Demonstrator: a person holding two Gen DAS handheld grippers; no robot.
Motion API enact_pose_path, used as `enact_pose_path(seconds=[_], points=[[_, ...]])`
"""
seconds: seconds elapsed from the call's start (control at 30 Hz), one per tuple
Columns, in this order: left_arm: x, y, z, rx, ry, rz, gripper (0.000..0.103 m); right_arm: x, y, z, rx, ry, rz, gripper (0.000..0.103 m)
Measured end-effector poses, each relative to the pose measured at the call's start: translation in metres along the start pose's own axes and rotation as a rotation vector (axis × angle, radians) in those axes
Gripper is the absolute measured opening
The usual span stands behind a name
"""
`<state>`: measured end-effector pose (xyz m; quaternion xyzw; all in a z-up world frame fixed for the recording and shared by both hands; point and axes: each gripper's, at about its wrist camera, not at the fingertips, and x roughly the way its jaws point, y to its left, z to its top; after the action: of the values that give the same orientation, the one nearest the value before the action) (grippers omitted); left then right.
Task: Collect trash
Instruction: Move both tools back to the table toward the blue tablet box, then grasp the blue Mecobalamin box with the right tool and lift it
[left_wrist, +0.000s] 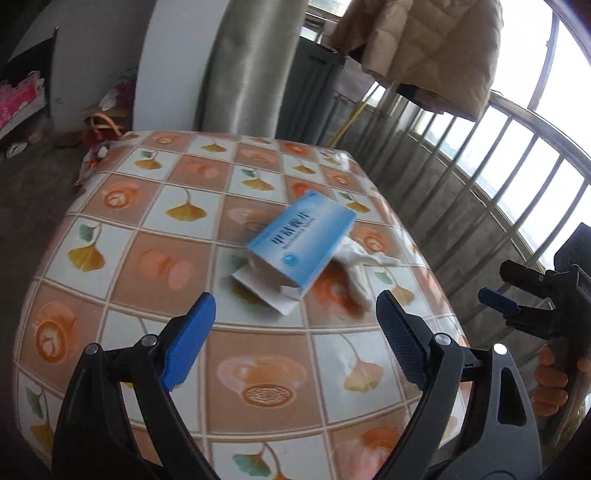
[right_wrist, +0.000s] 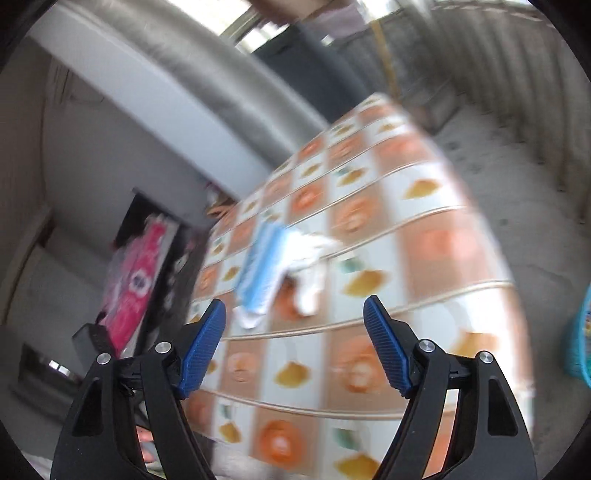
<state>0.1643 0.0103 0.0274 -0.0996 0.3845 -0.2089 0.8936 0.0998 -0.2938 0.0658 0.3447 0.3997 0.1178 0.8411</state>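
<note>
A blue and white medicine box (left_wrist: 301, 242) with an open end flap lies on the tiled-pattern table (left_wrist: 155, 266). A crumpled white tissue (left_wrist: 364, 266) lies against its right side. My left gripper (left_wrist: 295, 306) is open and empty, just short of the box. My right gripper (left_wrist: 506, 291) shows at the right edge of the left wrist view, beyond the table's edge. In the blurred right wrist view the right gripper (right_wrist: 295, 314) is open and empty, above the table (right_wrist: 424, 258), with the box (right_wrist: 258, 273) and tissue (right_wrist: 308, 266) ahead of its left finger.
A small white scrap (left_wrist: 341, 158) lies at the table's far right corner. A railing (left_wrist: 517, 155) and wall stand right of the table. A beige coat (left_wrist: 424, 48) hangs above. Bags (left_wrist: 103, 125) sit on the floor at far left. A teal basket (right_wrist: 580, 343) stands on the floor at right.
</note>
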Motion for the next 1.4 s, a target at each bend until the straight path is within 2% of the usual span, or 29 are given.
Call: enact_pose_path(seconds=[0.1,0.23,0.43,0.63,0.83,0.97,1.1,1.2,1.27,1.33,1.4], points=[[-0.003,0.02,0.003,-0.012,-0.017,0.066,0.084,0.047,0.027,0.002,0.03,0.087,-0.008,0.075],[-0.005,0.044,0.003,-0.063,-0.005,0.096,0.084,0.099,0.045,0.004,0.106,0.143,-0.038,0.075],[-0.006,0.078,0.005,-0.148,-0.006,0.107,0.084,0.155,0.046,0.02,0.262,0.137,-0.183,0.077],[-0.009,0.105,0.004,-0.21,-0.007,0.111,0.084,0.191,0.039,0.031,0.38,0.119,-0.351,0.079],[-0.007,0.117,0.001,-0.24,0.01,0.107,0.084,0.206,0.051,0.035,0.378,0.046,-0.517,0.084],[-0.006,0.12,-0.001,-0.245,0.013,0.101,0.084,0.219,0.061,0.035,0.325,0.016,-0.663,0.084],[-0.008,0.123,-0.002,-0.25,0.012,0.107,0.084,0.23,0.069,0.033,0.247,0.014,-0.761,0.087],[-0.012,0.127,-0.003,-0.258,0.01,0.112,0.084,0.227,0.068,0.032,0.201,0.017,-0.741,0.087],[-0.016,0.129,-0.003,-0.256,-0.001,0.118,0.084,0.221,0.065,0.03,0.182,0.022,-0.698,0.085],[-0.019,0.131,-0.002,-0.258,-0.006,0.123,0.084,0.213,0.063,0.027,0.178,0.033,-0.638,0.078],[-0.022,0.131,-0.002,-0.266,-0.01,0.115,0.084,0.205,0.059,0.024,0.163,0.055,-0.567,0.076]])
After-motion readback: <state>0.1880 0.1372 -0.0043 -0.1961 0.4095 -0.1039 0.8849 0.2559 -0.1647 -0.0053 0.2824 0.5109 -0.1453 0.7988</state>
